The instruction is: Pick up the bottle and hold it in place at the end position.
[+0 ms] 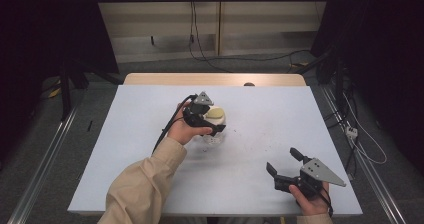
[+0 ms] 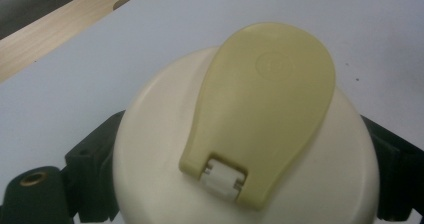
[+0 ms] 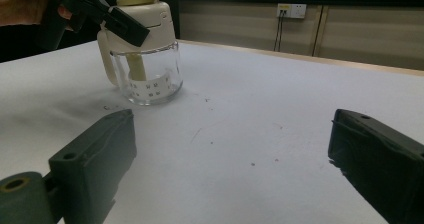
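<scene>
Gripping the cream lid (image 1: 216,118) of a small glass jar (image 1: 214,136) near the middle of the white table (image 1: 130,149), the left gripper (image 1: 206,125) is squeezing its jaws against the lid's two sides, and the jar is standing upright. Over at the right, the right gripper (image 1: 285,161) is hovering well apart from the jar near the table's front edge, jaws spread wide and clutching nothing.

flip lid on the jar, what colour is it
Pale olive-yellow flip lid on a cream cap; left gripper view.
</scene>
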Tool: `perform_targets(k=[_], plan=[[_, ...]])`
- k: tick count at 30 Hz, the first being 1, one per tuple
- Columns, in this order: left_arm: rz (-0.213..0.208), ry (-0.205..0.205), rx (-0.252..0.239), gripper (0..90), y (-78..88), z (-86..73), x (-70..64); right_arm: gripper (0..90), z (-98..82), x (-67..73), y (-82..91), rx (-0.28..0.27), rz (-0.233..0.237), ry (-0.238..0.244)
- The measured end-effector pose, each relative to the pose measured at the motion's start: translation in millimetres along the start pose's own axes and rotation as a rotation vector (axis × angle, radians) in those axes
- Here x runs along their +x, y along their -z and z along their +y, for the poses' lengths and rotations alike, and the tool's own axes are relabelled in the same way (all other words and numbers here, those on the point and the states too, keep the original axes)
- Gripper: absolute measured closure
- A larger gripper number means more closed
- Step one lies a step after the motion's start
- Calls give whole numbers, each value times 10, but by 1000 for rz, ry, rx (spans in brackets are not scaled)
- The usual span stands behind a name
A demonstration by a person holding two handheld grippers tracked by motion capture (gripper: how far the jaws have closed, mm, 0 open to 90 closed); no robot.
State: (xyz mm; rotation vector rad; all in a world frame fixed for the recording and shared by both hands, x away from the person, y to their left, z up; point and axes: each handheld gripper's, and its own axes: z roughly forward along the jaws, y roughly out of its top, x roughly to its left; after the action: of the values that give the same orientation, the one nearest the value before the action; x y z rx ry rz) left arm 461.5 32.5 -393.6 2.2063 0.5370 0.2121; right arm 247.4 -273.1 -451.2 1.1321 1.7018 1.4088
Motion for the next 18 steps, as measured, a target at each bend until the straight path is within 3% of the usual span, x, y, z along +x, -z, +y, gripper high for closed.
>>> perform_targets(k=[18], plan=[[0,-10,-27,103,-34,-28,-9,47,1,0,-7,3,3,3]])
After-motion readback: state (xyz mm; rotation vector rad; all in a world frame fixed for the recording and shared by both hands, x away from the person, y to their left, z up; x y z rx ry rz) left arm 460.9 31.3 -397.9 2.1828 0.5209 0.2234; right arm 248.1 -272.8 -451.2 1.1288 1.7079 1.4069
